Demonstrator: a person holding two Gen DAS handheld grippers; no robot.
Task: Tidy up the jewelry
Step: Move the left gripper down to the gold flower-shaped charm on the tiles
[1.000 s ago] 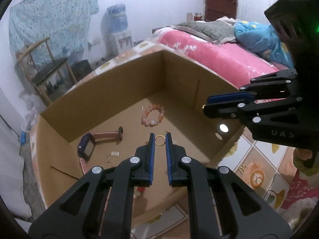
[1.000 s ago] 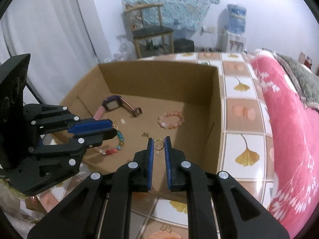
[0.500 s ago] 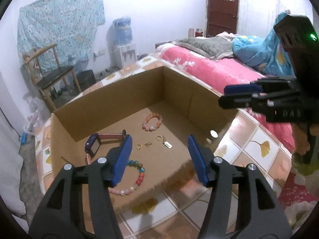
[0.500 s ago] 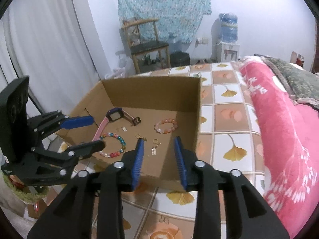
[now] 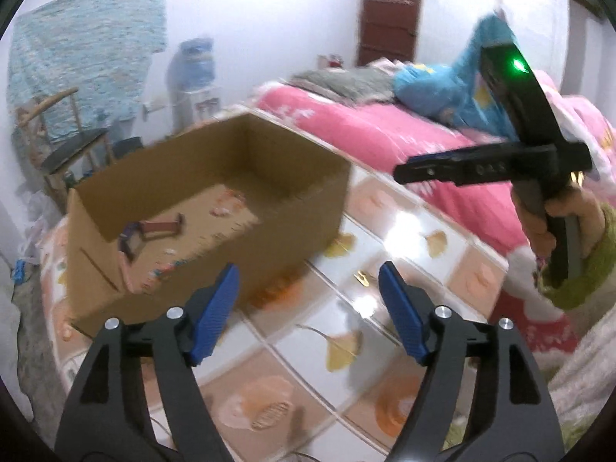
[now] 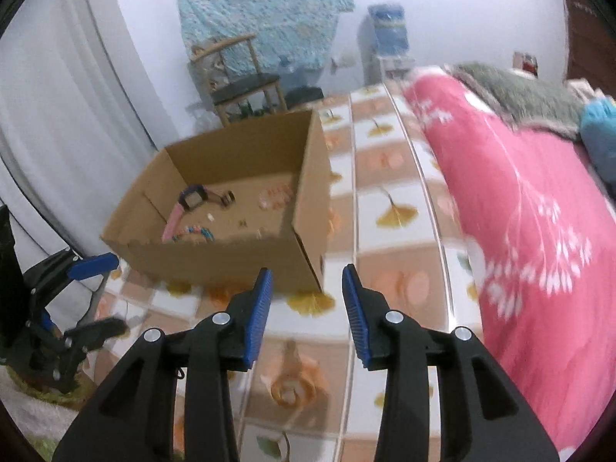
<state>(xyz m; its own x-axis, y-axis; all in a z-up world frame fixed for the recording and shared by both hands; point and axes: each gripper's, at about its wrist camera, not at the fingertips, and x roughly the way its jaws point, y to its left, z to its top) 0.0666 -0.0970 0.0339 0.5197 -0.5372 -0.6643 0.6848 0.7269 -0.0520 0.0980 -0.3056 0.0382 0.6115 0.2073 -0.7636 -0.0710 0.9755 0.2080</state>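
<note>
Withdrawn from above the cardboard box [image 6: 246, 208] since the earlier frames: both grippers, formerly over its floor, now short of its near wall, above the tiled tabletop [image 6: 400, 231]. Left gripper [image 5: 308, 308] with jaws just widened, far apart, nothing between them. Right gripper [image 6: 306, 300] with jaws also just parted, about half as wide, likewise empty.

Jewelry on the box floor: purple-faced watch [image 6: 194, 200] with pink strap toward the far left corner, pale pink bead bracelet [image 6: 275, 196] beside the right wall, multicoloured bead bracelet [image 6: 194, 231] along the near wall, small gold pieces [image 6: 242, 223] between, too blurred to tell apart. All of it beyond the near wall and left of the right gripper's fingertips; well ahead and left of the left gripper's.

Box toward the tabletop's left edge, open-topped, walls upright. Bare tiles between the box's right wall and the pink bedding [image 6: 519, 211] along the tabletop's right edge. Hand [image 5: 562, 215] on the right gripper's handle, green sleeve at the wrist.
</note>
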